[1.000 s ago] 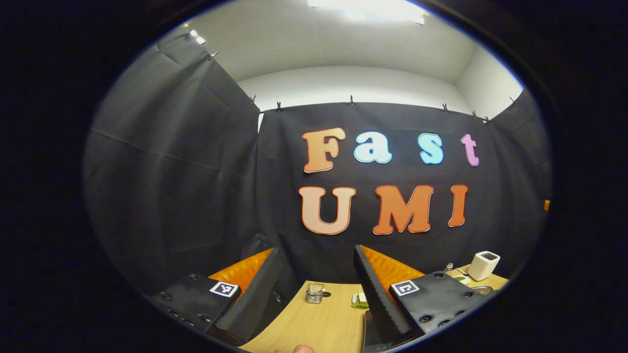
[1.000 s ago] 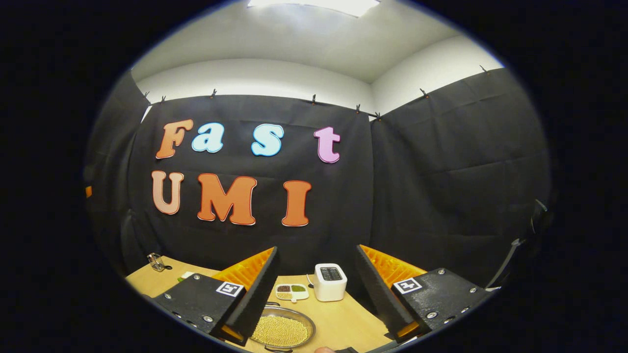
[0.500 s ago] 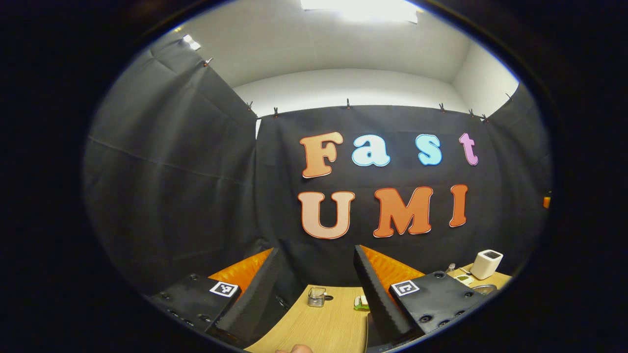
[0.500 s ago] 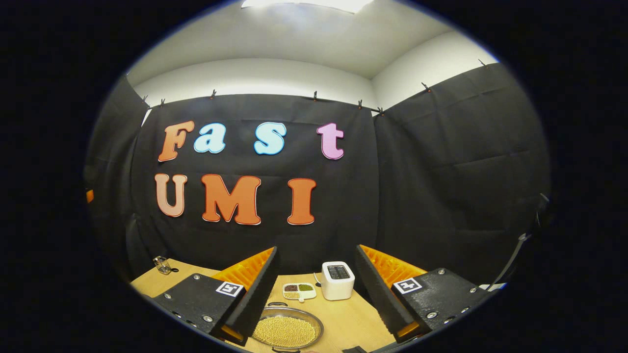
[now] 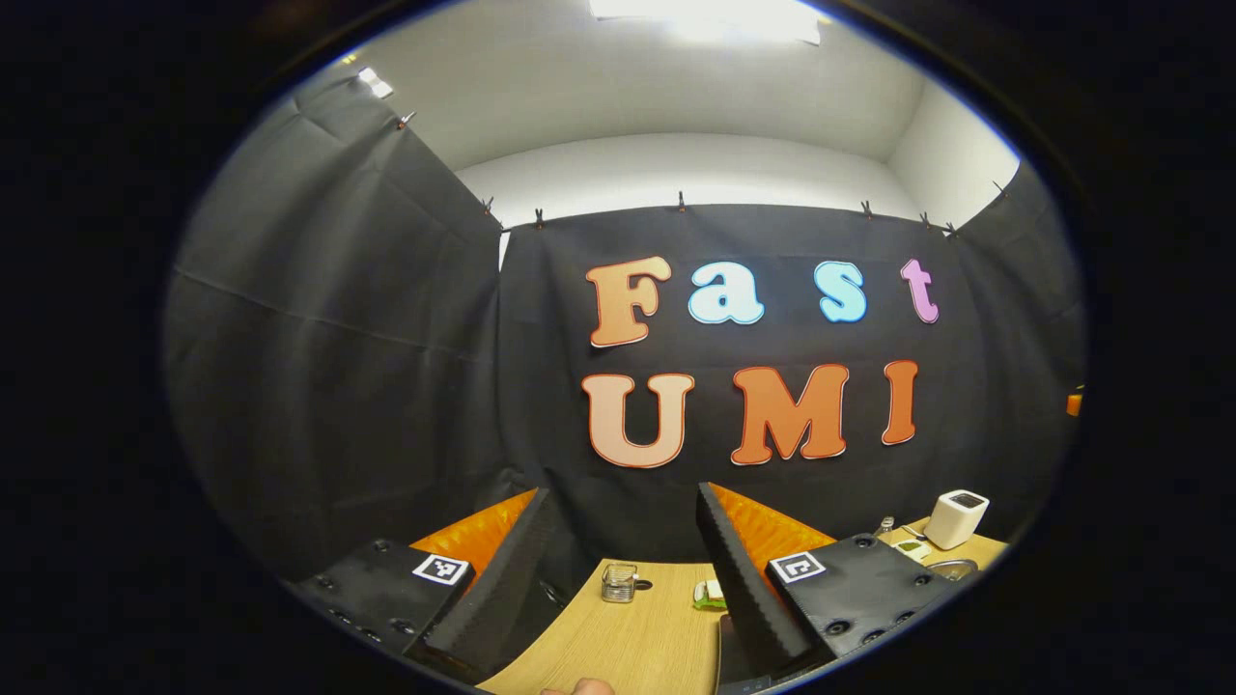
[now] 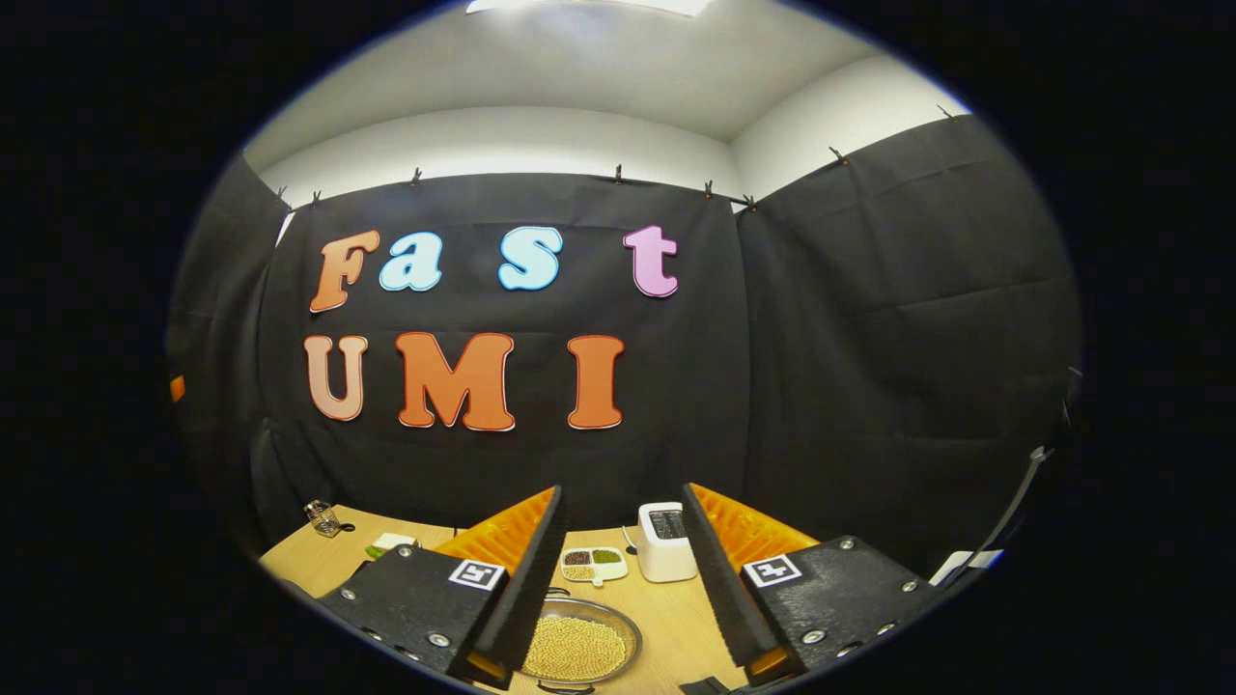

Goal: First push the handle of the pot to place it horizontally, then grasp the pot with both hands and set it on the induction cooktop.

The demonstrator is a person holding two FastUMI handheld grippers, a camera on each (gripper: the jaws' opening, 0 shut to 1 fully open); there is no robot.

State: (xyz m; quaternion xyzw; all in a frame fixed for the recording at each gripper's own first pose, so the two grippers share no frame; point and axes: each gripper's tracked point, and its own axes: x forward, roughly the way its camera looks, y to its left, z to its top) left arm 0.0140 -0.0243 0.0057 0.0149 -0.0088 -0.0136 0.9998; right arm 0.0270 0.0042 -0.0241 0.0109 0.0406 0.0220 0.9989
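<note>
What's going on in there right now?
Both grippers, left and right, open, holding nothing. Pot of beans untouched below right gripper. Toaster behind it.

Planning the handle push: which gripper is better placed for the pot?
Probably right. The right gripper is open with the pot just below its fingers; the left gripper faces bare table.

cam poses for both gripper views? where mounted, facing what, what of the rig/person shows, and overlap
Left gripper view: rides the left gripper, facing the booth's back wall over the wooden table; own two fingers, spread, and a fingertip at the bottom edge.
Right gripper view: rides the right gripper, same wall, tilted slightly lower; own fingers, spread, above the pot of yellow grains.
Shared: white toaster, sectioned dish, glass jar, table.
</note>
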